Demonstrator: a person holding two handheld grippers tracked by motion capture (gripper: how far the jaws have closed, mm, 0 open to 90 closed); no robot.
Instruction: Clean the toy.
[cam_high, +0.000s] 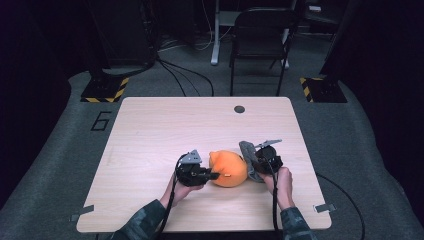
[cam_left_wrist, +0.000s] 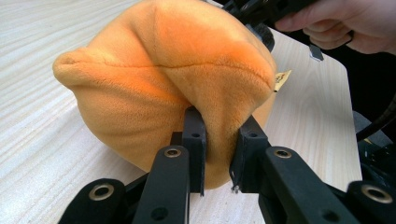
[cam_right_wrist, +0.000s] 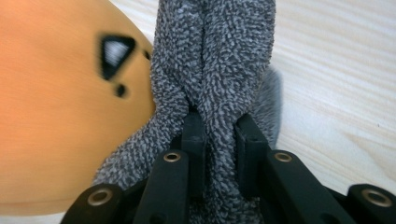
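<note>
A: Item one, the carrier?

B: Pale wooden table (cam_high: 150, 130), square with rounded corners. A small dark round grommet (cam_high: 239, 109) sits near the far edge, right of centre. Grey tape tabs mark the near left and near right corners.

A: Item two, the main piece?

B: Orange plush toy (cam_high: 229, 168), rounded, with one stubby point facing the left edge. It rests on the table in the near half, slightly right of centre, well apart from every edge. A small yellowish label (cam_left_wrist: 281, 78) hangs off its side. In the right gripper view its face shows a black triangular mark and two dark dots.

A: Item three, the left gripper?

B: Left gripper (cam_left_wrist: 219, 156), held in the person's left hand (cam_high: 181, 191), just left of the toy. Its jaws are nearly closed and pinch a fold of the orange plush between them.

A: Item four, the right gripper?

B: Right gripper (cam_right_wrist: 219, 149), held in the right hand (cam_high: 283, 182), just right of the toy. Its jaws are drawn close together and clamp a bunched strip of grey knitted cloth (cam_right_wrist: 219, 60).

A: Where does the cloth lie?

B: Against the toy's right side, touching it, standing roughly upright from the jaws.

A: Anything off the table?

B: A dark folding chair (cam_high: 260, 35) beyond the far edge.
</note>
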